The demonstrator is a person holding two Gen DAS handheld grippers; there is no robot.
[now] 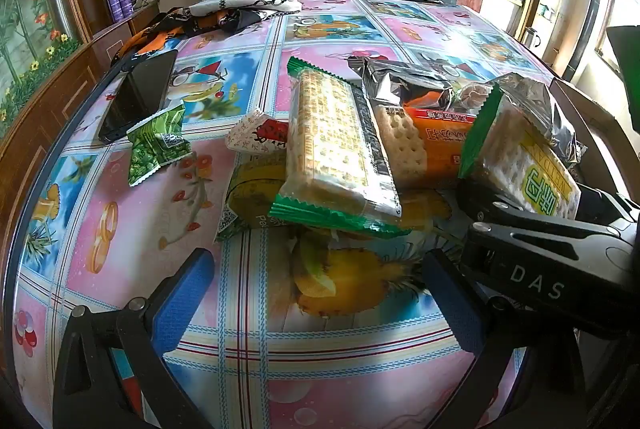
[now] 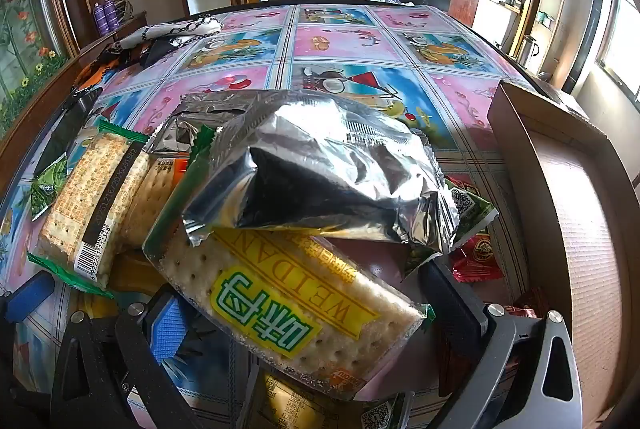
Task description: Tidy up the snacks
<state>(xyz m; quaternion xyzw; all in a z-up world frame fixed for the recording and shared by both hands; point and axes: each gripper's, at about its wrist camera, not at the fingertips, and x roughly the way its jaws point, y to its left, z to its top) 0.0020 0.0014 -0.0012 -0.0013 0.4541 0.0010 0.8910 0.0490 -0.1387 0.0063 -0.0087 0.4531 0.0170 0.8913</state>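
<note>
Left gripper [image 1: 316, 293]: we held it wide open, empty.
Right gripper [image 2: 308, 313]: jaws around cracker pack [image 2: 280, 305]; grip unclear.
Box [image 2: 568, 197]: beside the pile.
Progress: early, we judged; snack pile [image 1: 360, 149] unsorted on table [image 1: 352, 25].

foil bag [image 2: 332, 165] on cracker pack [image 2: 288, 313] | box [image 2: 568, 213] right | phone [image 1: 138, 95] far left
</note>
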